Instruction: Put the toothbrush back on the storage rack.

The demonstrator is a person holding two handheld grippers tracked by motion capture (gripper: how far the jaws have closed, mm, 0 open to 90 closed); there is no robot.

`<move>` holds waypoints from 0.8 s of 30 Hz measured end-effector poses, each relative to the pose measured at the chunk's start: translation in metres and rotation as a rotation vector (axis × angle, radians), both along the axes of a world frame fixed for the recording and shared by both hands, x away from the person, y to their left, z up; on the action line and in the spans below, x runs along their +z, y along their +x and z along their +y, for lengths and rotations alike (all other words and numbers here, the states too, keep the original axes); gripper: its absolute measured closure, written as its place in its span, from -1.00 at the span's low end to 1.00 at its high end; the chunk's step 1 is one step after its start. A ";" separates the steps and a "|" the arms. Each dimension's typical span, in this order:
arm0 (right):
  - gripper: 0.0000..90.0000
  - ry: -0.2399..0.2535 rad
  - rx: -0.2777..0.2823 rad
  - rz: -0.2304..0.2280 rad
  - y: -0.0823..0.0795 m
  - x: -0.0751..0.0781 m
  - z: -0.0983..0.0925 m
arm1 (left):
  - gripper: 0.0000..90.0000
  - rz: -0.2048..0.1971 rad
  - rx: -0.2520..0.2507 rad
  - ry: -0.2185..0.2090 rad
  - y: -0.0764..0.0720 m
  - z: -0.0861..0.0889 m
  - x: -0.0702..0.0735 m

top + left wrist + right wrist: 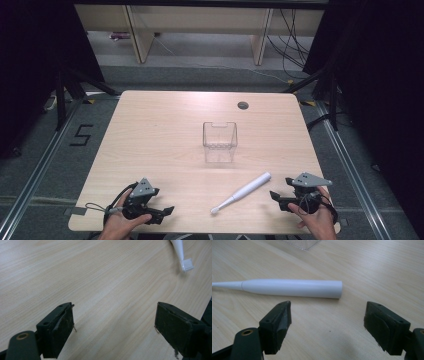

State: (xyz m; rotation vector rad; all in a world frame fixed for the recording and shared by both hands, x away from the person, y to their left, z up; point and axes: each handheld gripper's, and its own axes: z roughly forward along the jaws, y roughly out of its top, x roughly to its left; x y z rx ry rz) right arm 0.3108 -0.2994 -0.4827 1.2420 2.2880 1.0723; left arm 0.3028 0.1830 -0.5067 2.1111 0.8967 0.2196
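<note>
table (165,125): clear bin (219,141) mid | left gripper (115,322) fingers spread, sees toothbrush (182,252) bristles | right gripper (327,322) spread, sees handle

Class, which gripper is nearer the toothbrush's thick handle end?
Right. The right gripper sits just beside the toothbrush handle end; the left gripper lies beyond the brush head.
</note>
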 end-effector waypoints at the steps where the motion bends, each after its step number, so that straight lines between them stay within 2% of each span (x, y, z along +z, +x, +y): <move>1: -0.50 -0.023 0.039 -0.023 0.003 -0.001 -0.002 | -0.67 0.000 -0.001 0.000 0.000 0.000 0.000; 2: -0.50 -0.038 0.036 -0.043 0.003 -0.001 -0.002 | -0.67 -0.001 -0.001 0.001 0.000 0.000 0.000; 4: -0.44 -0.037 0.055 -0.025 0.002 0.000 -0.001 | -0.67 0.000 -0.001 0.002 0.000 0.000 0.000; 6: -0.37 -0.048 0.077 -0.033 0.002 0.002 0.001 | -0.67 0.000 0.012 -0.011 0.000 -0.001 -0.001; 7: -0.37 -0.064 0.099 -0.054 0.003 0.003 0.001 | -0.67 0.002 0.013 -0.013 0.000 -0.001 -0.001; 8: -0.37 -0.062 0.104 -0.036 0.002 0.004 0.003 | -0.67 0.000 0.015 -0.014 0.000 -0.001 -0.001; 10: -0.38 -0.073 0.130 -0.052 0.004 0.006 0.005 | -0.67 0.000 0.015 -0.014 0.000 -0.001 -0.001; 11: -0.39 -0.070 0.142 -0.051 0.005 0.007 0.006 | -0.67 -0.003 0.006 0.001 0.000 0.000 0.000; 12: -0.42 -0.065 0.124 -0.037 0.003 0.008 0.007 | -0.67 -0.003 0.012 -0.010 0.000 -0.001 0.000; 14: -0.44 -0.077 0.159 -0.056 0.006 0.009 0.008 | -0.67 -0.001 0.013 -0.013 0.000 -0.001 -0.001; 15: -0.46 -0.057 0.130 -0.022 0.002 0.010 0.010 | -0.67 -0.001 0.013 -0.013 0.000 -0.001 -0.001; 17: -0.49 -0.087 0.171 -0.064 0.005 0.011 0.010 | -0.67 0.000 0.004 0.001 0.000 0.000 0.000; 18: -0.49 -0.078 0.168 -0.053 0.004 0.011 0.011 | -0.67 0.002 0.012 -0.006 -0.001 -0.001 -0.001; 19: -0.51 -0.085 0.182 -0.056 0.004 0.011 0.012 | -0.67 -0.004 -0.001 0.019 0.001 0.001 -0.001; 20: -0.53 -0.095 0.206 -0.060 0.006 0.010 0.013 | -0.67 -0.003 0.007 0.012 0.001 0.000 -0.001; 24: -0.56 -0.120 0.243 -0.084 0.008 0.013 0.020 | -0.67 0.003 0.018 -0.002 0.000 0.000 -0.002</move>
